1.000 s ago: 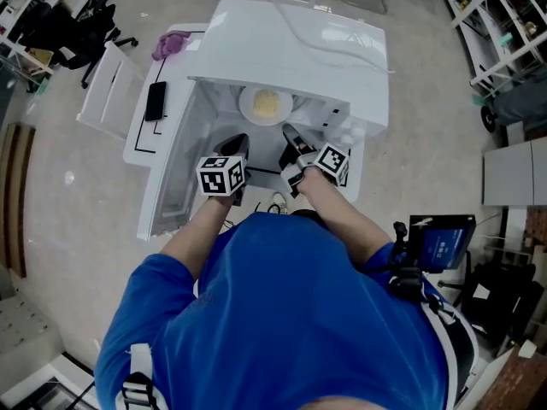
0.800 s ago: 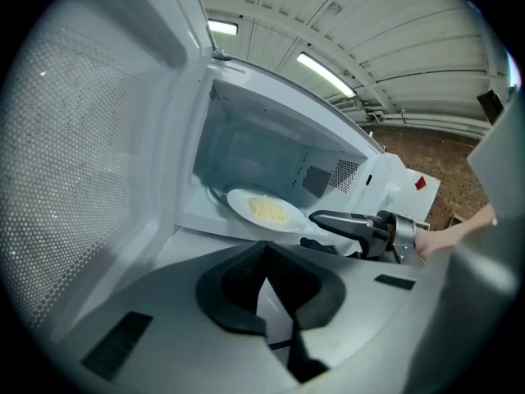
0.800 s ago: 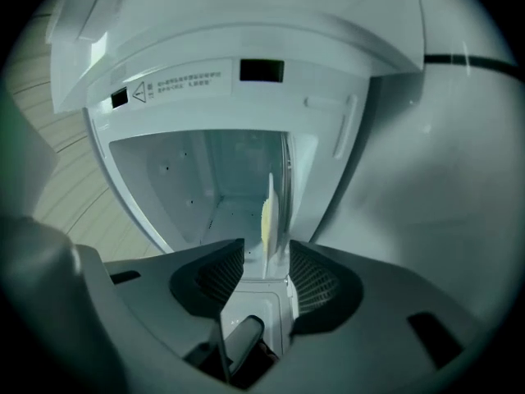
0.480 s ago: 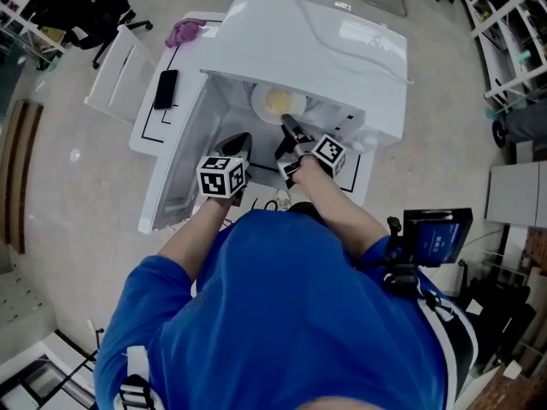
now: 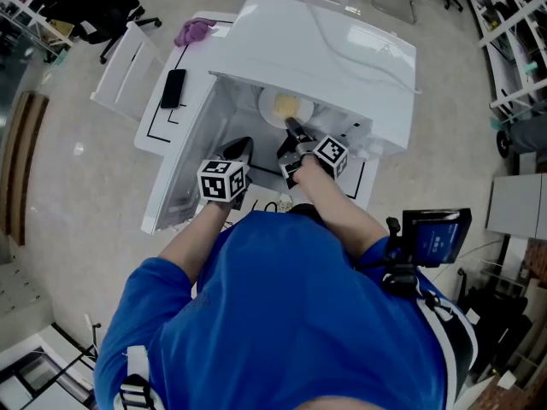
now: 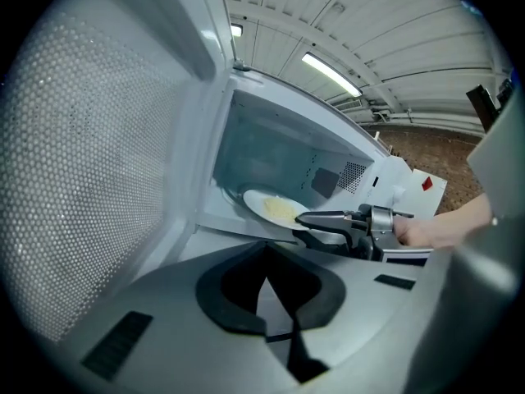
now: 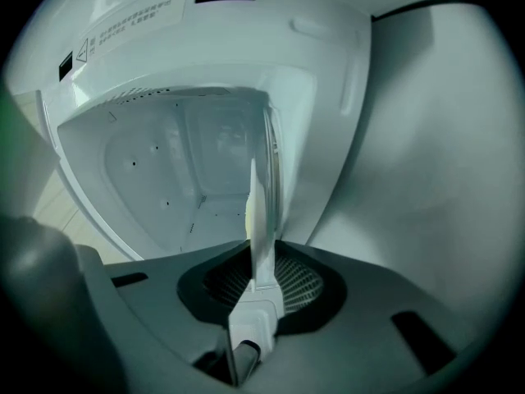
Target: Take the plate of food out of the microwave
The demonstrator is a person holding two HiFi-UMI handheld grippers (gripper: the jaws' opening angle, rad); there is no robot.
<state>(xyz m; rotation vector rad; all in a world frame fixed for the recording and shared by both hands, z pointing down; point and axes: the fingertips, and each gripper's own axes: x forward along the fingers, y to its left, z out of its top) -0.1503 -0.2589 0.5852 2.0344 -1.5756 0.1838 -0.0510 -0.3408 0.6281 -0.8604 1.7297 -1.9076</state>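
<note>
The white microwave (image 5: 325, 49) stands open, its door (image 5: 184, 165) swung out to the left. Inside lies a white plate (image 5: 286, 107) with yellow food. My right gripper (image 5: 293, 129) reaches into the cavity, its jaws closing on the plate's near rim. The right gripper view shows the plate (image 7: 261, 220) edge-on between that gripper's (image 7: 261, 277) jaws. In the left gripper view the plate (image 6: 267, 205) sits at the cavity mouth with the right gripper (image 6: 305, 218) clamped on its edge. My left gripper (image 5: 239, 148) hangs beside the door, shut and empty (image 6: 267, 273).
A black phone (image 5: 173, 88) lies on the white table (image 5: 154, 122) left of the microwave, and a purple cloth (image 5: 195, 32) sits at its far corner. A blue-lit screen (image 5: 434, 236) stands to my right. Shelving and chairs ring the floor.
My right gripper has pushed forward into the microwave and reached the plate's rim. The left gripper has stayed by the door. The head view shifted slightly.
</note>
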